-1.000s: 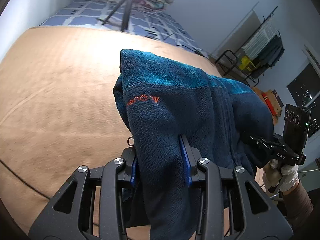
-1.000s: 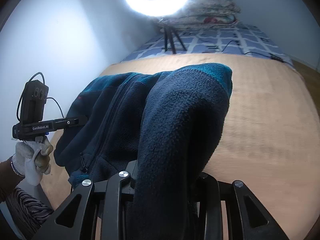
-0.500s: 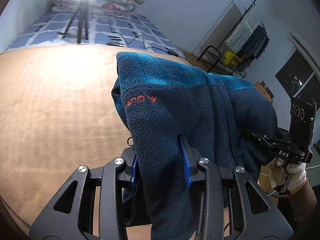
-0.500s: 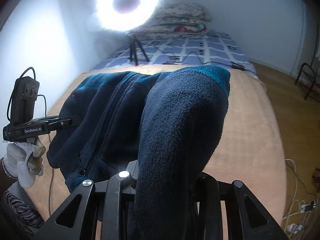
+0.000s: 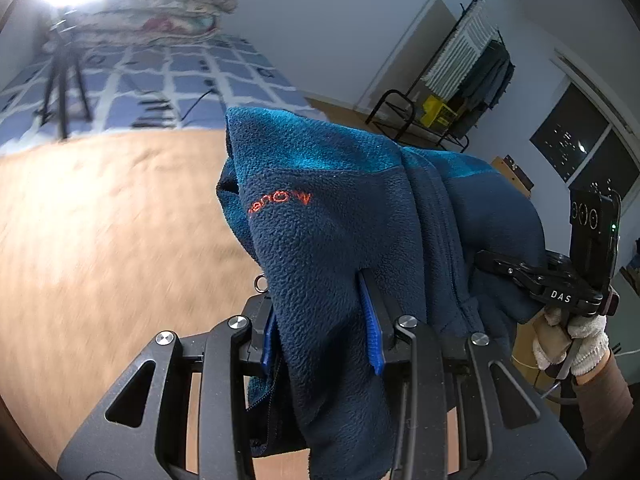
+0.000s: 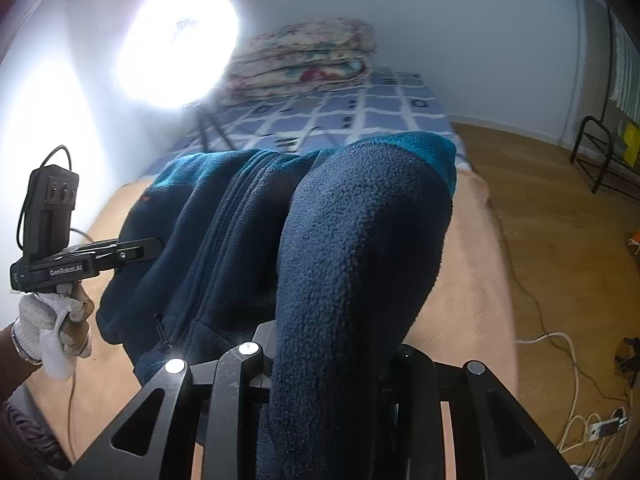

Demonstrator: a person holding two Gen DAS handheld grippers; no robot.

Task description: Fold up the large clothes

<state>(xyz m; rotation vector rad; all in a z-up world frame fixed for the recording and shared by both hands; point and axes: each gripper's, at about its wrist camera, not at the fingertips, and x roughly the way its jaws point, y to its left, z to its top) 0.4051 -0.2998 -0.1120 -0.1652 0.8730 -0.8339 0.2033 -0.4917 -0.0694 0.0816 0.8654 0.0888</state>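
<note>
At 6 o'clock, left gripper (image 5: 320, 324): I clamp the fleece jacket (image 5: 340, 216).
Right gripper (image 6: 328, 356): I pinch the jacket's fold; tan blanket (image 6: 460, 280) beneath.

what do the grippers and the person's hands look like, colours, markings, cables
Both grippers are matte black linkage frames with silver pivot bolts. The left gripper has blue pads inside its jaws and reads "GenRobot.AI" along its side in the right wrist view, with a black box and cable on top. The right gripper reads "DAS" and carries a black box with a green light. Both hands wear white knit gloves.
</note>
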